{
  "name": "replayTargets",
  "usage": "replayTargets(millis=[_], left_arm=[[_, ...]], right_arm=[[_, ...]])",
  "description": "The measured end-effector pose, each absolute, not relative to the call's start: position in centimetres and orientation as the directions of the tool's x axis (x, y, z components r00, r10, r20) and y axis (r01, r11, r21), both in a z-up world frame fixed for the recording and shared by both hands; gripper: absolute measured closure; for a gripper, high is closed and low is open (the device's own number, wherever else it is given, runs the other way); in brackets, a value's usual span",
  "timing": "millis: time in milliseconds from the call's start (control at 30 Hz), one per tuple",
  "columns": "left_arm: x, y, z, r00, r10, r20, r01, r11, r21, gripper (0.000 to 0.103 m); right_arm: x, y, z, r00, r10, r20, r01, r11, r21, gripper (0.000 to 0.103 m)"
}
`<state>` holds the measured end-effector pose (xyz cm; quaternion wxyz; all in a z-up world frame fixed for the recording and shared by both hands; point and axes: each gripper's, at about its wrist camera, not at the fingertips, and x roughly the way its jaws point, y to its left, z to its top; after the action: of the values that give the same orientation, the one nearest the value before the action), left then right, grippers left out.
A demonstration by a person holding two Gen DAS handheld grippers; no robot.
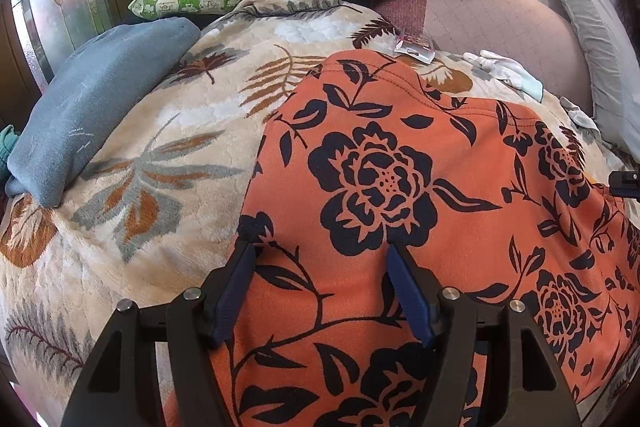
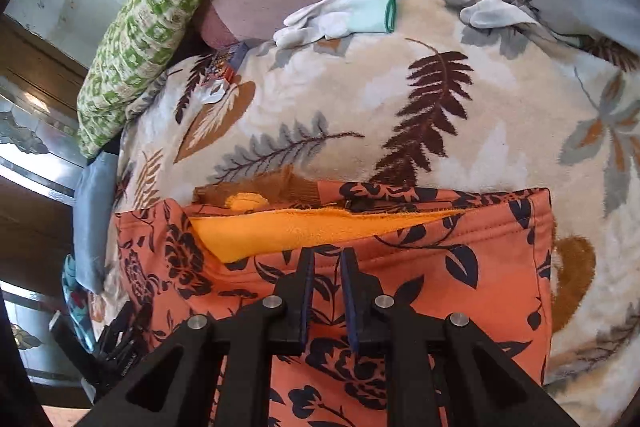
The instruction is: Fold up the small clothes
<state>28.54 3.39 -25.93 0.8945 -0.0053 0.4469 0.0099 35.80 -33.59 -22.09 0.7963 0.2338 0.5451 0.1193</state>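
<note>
Currently the orange floral garment (image 1: pixel 420 187) is spread over the leaf-print blanket (image 1: pixel 132 163) on the bed, partly doubled: in the right wrist view a plain yellow-orange inner face (image 2: pixel 280 231) is exposed along the far hem.

Left gripper (image 1: pixel 320 251): jaws set wide apart, poised over the near part of the cloth, nothing held. Contact with the fabric cannot be told.

Right gripper (image 2: pixel 327 255): jaws drawn nearly together with a narrow slit between. Whether a fold of cloth is pinched there cannot be told; nothing is plainly seen in the gap.

Risks noted, as judgement:
- Blanket pile is thick and soft. A low pinch may take blanket along with garment, and the blanket would be dragged up with the fold.
- Only the top layer may be caught at the doubled edge, so that the layers slide apart and the exposed inner face widens.
- Uneven pull between the two grippers would skew the fold line.
- White gloves (image 2: pixel 336 17) and a small packet (image 1: pixel 414 49) lie near the far edge; a long sweep could brush them.
- A blue folded cloth (image 1: pixel 92 99) sits well to the left, unlikely to be disturbed.
</note>
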Motion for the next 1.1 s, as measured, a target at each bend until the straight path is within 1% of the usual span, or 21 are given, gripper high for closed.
replayTargets(millis=[67, 200, 300, 367, 400, 567, 633, 700, 733, 800, 933, 1000, 1033, 1067, 1100], left_arm=[[28.6, 3.2, -26.0, 0.601, 0.020, -0.799, -0.022, 1.000, 0.008, 0.034], [28.6, 3.2, -25.9, 0.600, 0.017, -0.800, -0.020, 1.000, 0.006, 0.034], [28.6, 3.2, -25.9, 0.599, 0.016, -0.801, -0.021, 1.000, 0.005, 0.034], [28.5, 3.2, -25.9, 0.600, 0.019, -0.800, -0.019, 1.000, 0.009, 0.034], [28.6, 3.2, -25.9, 0.601, 0.022, -0.799, -0.018, 1.000, 0.014, 0.034], [28.5, 3.3, -26.0, 0.602, 0.017, -0.798, -0.010, 1.000, 0.013, 0.034], [28.5, 3.4, -26.0, 0.600, 0.015, -0.800, -0.013, 1.000, 0.009, 0.034], [28.6, 3.4, -26.0, 0.596, 0.015, -0.803, -0.017, 1.000, 0.006, 0.034], [28.7, 3.3, -26.0, 0.595, 0.017, -0.804, -0.018, 1.000, 0.008, 0.034], [28.7, 3.3, -26.0, 0.593, 0.019, -0.805, -0.020, 1.000, 0.009, 0.034], [28.5, 3.4, -25.9, 0.591, 0.009, -0.806, -0.018, 1.000, -0.001, 0.034], [28.4, 3.5, -25.9, 0.591, 0.005, -0.807, -0.017, 1.000, -0.006, 0.034], [28.4, 3.5, -25.9, 0.590, 0.005, -0.807, -0.018, 1.000, -0.007, 0.034], [28.4, 3.5, -25.9, 0.589, 0.004, -0.808, -0.018, 1.000, -0.008, 0.034], [28.4, 3.5, -25.9, 0.589, 0.004, -0.808, -0.019, 1.000, -0.008, 0.034]], right_arm=[[36.0, -33.6, -22.5, 0.362, 0.458, -0.812, 0.087, 0.850, 0.519, 0.088], [35.7, -32.2, -23.8, 0.329, 0.410, -0.850, 0.096, 0.881, 0.463, 0.088], [35.2, -30.7, -25.2, 0.294, 0.408, -0.864, 0.072, 0.892, 0.445, 0.088], [35.3, -29.0, -25.7, 0.289, 0.329, -0.899, 0.046, 0.933, 0.357, 0.087], [35.6, -28.6, -25.8, 0.307, 0.306, -0.901, 0.054, 0.940, 0.337, 0.087], [38.6, -29.7, -25.6, 0.422, 0.163, -0.892, 0.165, 0.954, 0.252, 0.087], [38.6, -30.6, -25.0, 0.449, 0.228, -0.864, 0.183, 0.923, 0.339, 0.087], [37.7, -29.9, -23.5, 0.465, 0.307, -0.830, 0.080, 0.920, 0.385, 0.087], [37.4, -29.4, -23.0, 0.449, 0.351, -0.822, 0.036, 0.912, 0.409, 0.087], [36.9, -28.4, -22.6, 0.378, 0.469, -0.798, -0.013, 0.865, 0.502, 0.087], [37.5, -26.4, -22.2, 0.317, 0.525, -0.790, -0.039, 0.840, 0.542, 0.086], [37.7, -25.5, -22.6, 0.285, 0.484, -0.828, -0.041, 0.869, 0.494, 0.069], [37.9, -24.9, -22.6, 0.267, 0.450, -0.852, -0.054, 0.890, 0.453, 0.041], [38.0, -24.1, -23.0, 0.251, 0.417, -0.874, -0.063, 0.908, 0.415, 0.022], [38.2, -23.5, -23.7, 0.217, 0.384, -0.898, -0.062, 0.923, 0.380, 0.021]])
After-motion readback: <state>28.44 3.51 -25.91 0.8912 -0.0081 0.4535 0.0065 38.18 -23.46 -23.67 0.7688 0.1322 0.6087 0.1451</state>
